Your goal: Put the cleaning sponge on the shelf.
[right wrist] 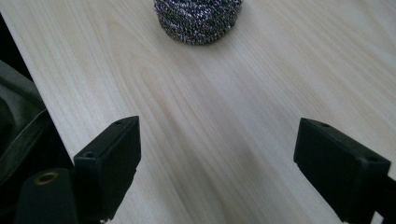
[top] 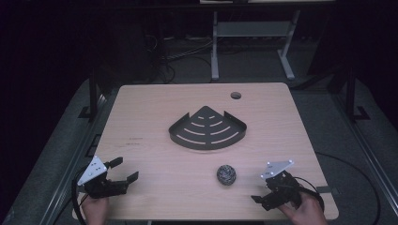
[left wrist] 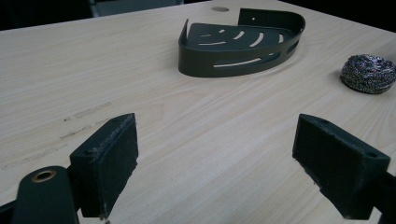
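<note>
**Two open claws rest near a steel scourer on a wooden table**

A pale wooden table [top: 155,136] is seen from above in a dark room. Near its middle sits a black, fan-shaped corner tray [top: 208,128] with curved slots in its floor and a low wall around it. Nothing lies inside the tray. Nearer the person, a little right of centre, a round metal scourer [top: 226,174] lies on the bare wood, well apart from the tray.

The left claw [top: 126,169] is held at the near left corner of the table, its jaws spread wide with nothing between them. The right claw [top: 263,200] is at the near right corner, also released and empty. Its own camera looks straight at the scourer [right wrist: 198,18], which lies ahead of the jaws, not touching them.
</note>
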Demonstrator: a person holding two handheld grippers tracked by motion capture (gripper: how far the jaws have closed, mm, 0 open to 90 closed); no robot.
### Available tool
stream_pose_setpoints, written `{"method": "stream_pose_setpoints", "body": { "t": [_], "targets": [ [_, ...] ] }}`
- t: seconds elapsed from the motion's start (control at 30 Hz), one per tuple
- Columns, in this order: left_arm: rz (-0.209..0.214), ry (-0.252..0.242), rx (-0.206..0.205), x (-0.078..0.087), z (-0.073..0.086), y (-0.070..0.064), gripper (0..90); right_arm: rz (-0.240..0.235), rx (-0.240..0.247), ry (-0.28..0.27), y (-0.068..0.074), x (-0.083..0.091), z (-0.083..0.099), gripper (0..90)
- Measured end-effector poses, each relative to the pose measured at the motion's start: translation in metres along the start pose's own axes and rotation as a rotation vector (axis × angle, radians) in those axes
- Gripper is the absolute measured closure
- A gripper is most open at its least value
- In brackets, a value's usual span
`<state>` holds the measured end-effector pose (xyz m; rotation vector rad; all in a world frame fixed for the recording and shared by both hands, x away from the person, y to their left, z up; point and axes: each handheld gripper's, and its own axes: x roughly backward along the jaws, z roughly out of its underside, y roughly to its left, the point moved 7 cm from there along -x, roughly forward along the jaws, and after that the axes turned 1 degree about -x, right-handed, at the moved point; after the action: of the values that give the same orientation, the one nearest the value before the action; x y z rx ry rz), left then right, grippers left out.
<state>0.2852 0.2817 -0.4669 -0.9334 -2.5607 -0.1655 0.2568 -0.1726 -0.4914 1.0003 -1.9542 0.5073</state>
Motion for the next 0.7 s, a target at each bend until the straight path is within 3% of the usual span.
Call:
{"method": "stream_pose_setpoints", "body": {
  "t": [0.7],
  "targets": [
    [-0.003,-0.007,0.004,0.002,0.0,0.002,13.7,-0.015,0.091,0.026,0.011,-0.006,-0.03,14.6]
  ]
}}
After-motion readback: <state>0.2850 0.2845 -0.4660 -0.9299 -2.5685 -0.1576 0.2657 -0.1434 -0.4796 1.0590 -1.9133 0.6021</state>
